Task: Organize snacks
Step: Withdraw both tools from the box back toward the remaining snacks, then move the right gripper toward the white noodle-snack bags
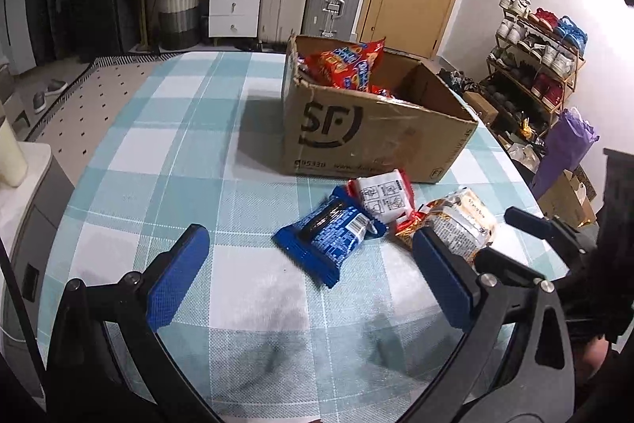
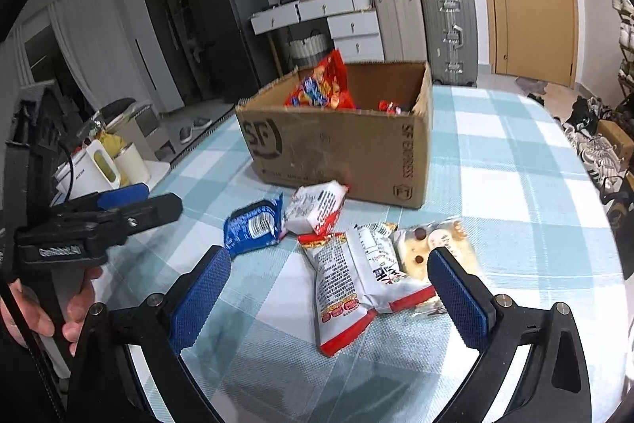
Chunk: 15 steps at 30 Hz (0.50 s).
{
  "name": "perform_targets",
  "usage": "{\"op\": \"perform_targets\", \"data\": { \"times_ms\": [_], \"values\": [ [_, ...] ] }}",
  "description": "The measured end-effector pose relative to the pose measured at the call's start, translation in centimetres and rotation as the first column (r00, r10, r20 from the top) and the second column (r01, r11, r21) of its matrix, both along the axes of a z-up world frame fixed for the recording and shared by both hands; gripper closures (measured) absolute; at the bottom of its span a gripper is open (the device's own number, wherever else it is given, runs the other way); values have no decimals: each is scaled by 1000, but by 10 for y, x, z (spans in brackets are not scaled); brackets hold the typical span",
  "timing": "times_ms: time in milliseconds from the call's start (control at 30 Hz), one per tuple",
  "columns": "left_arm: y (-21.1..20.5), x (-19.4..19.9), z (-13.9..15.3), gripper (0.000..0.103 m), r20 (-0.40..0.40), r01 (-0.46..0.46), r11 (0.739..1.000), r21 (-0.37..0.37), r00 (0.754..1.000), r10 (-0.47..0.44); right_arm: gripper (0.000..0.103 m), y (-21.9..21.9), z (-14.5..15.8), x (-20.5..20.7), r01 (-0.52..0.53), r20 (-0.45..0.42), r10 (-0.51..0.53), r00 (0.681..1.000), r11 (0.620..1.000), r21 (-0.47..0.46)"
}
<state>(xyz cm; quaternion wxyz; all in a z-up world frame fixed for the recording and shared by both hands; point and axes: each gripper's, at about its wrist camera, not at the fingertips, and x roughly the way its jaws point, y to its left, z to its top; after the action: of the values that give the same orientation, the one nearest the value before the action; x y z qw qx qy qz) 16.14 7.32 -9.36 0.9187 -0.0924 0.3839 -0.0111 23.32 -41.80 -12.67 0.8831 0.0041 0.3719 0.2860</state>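
A cardboard box (image 1: 372, 129) marked SF stands on the checked table, with a red snack bag (image 1: 344, 64) sticking out of it. In front of it lie a blue packet (image 1: 333, 236), a white and red packet (image 1: 382, 199) and a clear bun packet (image 1: 459, 224). My left gripper (image 1: 309, 236) hangs open just short of the blue packet, holding nothing. My right gripper (image 2: 329, 256) is open above a long white and red packet (image 2: 340, 284), beside the bun packet (image 2: 432, 244). The box (image 2: 340, 145) and blue packet (image 2: 253, 224) lie beyond it.
The checked tablecloth (image 1: 178, 153) covers a rounded table whose edge curves close on the right. A white kettle and cups (image 2: 99, 161) stand on a side unit at left. A hand (image 2: 75, 304) holds the left gripper (image 2: 164, 197). Suitcases, drawers and a shoe rack (image 1: 535, 58) line the room behind.
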Motion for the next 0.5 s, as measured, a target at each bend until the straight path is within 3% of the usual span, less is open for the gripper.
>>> {"op": "perform_targets", "data": {
  "times_ms": [500],
  "values": [
    [19, 5, -21, 1, -55, -33, 999, -29, 998, 31, 2, 27, -30, 24, -25, -35, 21, 999, 993, -112]
  ]
}}
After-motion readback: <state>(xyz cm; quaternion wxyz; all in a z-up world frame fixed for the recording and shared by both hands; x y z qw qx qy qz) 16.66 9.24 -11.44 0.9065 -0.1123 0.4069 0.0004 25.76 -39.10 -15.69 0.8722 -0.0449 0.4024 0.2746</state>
